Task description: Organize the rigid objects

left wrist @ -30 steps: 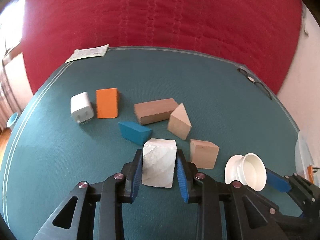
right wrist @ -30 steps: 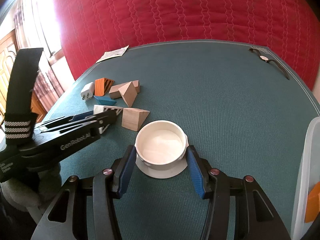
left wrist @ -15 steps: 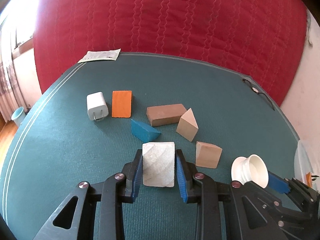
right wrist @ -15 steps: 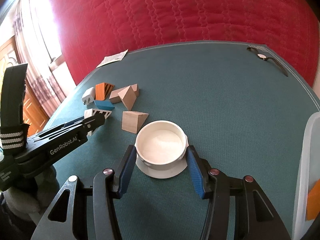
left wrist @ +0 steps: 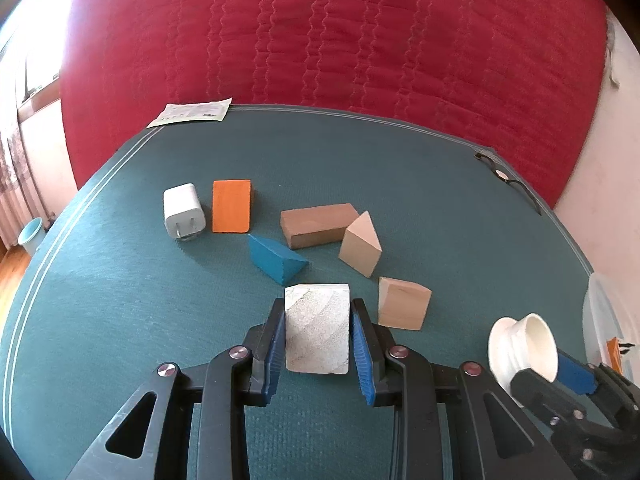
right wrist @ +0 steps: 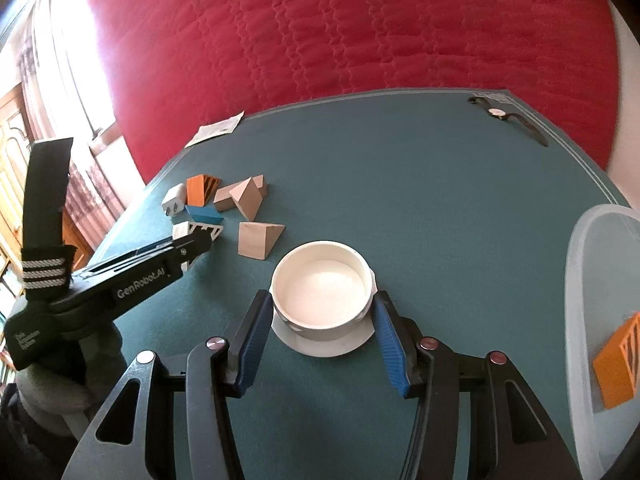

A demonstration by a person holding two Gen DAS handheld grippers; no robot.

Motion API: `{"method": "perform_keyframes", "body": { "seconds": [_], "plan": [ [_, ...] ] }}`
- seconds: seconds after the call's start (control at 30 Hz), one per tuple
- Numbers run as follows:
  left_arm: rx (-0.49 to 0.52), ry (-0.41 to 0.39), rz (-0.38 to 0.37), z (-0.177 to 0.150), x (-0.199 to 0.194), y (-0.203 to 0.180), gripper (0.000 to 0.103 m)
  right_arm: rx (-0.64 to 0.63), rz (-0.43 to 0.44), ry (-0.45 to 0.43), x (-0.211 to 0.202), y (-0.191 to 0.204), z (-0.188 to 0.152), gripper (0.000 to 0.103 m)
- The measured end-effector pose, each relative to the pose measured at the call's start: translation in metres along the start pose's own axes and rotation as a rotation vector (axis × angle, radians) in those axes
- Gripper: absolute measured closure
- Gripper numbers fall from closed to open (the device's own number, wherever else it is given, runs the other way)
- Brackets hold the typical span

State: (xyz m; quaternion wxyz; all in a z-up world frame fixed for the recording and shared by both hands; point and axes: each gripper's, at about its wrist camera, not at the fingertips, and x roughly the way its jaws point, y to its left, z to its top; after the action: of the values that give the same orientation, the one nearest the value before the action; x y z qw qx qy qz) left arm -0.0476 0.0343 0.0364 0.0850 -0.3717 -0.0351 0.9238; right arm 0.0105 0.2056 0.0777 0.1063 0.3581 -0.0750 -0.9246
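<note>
Since a second ago both held pieces have cleared the bench (left wrist: 120,320): left gripper (left wrist: 318,344) clamps the white rectangular block (left wrist: 317,328), right gripper (right wrist: 322,328) the white round cup (right wrist: 322,294), ready for sorting.

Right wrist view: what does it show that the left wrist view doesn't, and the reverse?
Only the right wrist view: the bowl's inside, an orange piece in the clear bin, and the left gripper from the side. Only the left wrist view: the white block's broad face between the pads, and the blue bucket. Both: the loose blocks, charger, watch, paper.
</note>
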Motion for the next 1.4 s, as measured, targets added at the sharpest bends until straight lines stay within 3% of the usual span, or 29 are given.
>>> {"method": "perform_keyframes", "body": {
  "seconds": [0.67, 1.4],
  "plan": [
    [0.045, -0.005, -0.035, -0.009, -0.007, -0.019, 0.071, 0.056, -0.115, -0.11, -0.062, -0.035, 0.004, 0.051],
    [0.067, 0.063, -0.092, -0.03, -0.013, -0.055, 0.071, 0.184, -0.314, -0.175, -0.104, -0.125, 0.01, 0.051]
  ]
}}
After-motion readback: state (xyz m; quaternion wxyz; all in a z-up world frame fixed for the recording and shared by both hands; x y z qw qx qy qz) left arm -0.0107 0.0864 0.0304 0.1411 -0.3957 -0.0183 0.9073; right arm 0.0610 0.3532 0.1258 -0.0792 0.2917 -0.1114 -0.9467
